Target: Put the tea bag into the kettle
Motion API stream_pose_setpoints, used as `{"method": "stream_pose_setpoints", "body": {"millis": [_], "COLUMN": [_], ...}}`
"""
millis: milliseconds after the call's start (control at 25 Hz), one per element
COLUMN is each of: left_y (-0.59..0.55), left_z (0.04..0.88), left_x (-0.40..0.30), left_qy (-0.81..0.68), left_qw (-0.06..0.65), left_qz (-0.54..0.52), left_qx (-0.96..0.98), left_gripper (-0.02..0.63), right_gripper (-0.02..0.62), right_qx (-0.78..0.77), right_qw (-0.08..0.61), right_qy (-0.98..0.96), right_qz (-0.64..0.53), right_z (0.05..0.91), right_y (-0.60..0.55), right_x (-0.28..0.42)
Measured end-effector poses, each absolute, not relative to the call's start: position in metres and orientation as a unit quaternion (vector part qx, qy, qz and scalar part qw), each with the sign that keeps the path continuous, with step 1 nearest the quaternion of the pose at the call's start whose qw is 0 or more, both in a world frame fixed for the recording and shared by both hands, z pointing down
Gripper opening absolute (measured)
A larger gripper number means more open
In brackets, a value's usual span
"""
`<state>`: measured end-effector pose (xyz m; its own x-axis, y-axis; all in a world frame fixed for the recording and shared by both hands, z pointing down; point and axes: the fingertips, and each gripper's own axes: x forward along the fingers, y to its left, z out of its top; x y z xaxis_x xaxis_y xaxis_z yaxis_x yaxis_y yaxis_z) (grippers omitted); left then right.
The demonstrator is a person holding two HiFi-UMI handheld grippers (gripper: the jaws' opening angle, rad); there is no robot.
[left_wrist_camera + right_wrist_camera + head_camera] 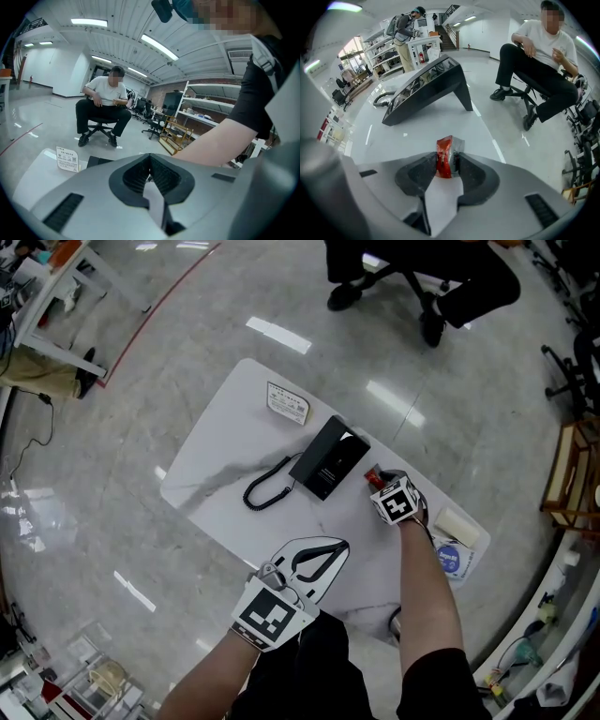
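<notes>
A red tea bag packet [446, 157] stands upright between the pads of my right gripper [449, 161], which is shut on it just above the white table [426, 126]. In the head view the same packet [375, 479] pokes out beyond the right gripper [382, 486], beside the black wedge-shaped device [328, 457]. My left gripper [339, 546] hovers over the table's near edge with its jaws together and nothing between them; its fingertips [149, 165] meet in the left gripper view. I see no kettle in any view.
A coiled black cord [267, 488] runs from the black device [426, 89]. A printed card [287, 403] stands at the table's far side. A white box [457, 526] and a blue-labelled packet [450, 559] lie at the right end. A person sits on a chair [422, 277] beyond the table.
</notes>
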<state>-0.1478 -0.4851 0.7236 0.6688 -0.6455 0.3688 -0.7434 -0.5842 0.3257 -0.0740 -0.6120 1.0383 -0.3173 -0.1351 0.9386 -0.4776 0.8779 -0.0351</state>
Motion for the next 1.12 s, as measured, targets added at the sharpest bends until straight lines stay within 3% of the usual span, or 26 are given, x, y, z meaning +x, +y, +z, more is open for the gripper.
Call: {"method": "stream_pose_setpoints", "body": {"millis": [120,320,880,1120], "left_y": [-0.485,-0.486,-0.479,-0.466], "left_z": [0.723,0.722,0.684,0.642], "left_x": [-0.148,-0.152,-0.162,-0.160], "left_qy": [-0.393,-0.397,-0.401,-0.388], "left_qw": [0.228,0.230,0.221,0.203], "left_qz": [0.109,0.104,0.081,0.083], "left_qx": [0.884,0.883,0.886,0.895], "left_gripper": [0.008,0.008,0.008,0.008], "right_gripper": [0.090,0.041,0.037,0.037], "right_qx": [0.187,0.192,0.237,0.289], "right_qw": [0.555,0.557,0.524,0.434], "right_qy": [-0.798,-0.798,-0.805,-0.837], "right_qz": [0.142,0.124,0.143,0.164], "right_z": [1.039,1.039,0.979,0.888], "right_y": [-0.604,-0.598,-0.591,-0.572], "right_x": [-0.079,-0.081,-0.082,-0.089]}}
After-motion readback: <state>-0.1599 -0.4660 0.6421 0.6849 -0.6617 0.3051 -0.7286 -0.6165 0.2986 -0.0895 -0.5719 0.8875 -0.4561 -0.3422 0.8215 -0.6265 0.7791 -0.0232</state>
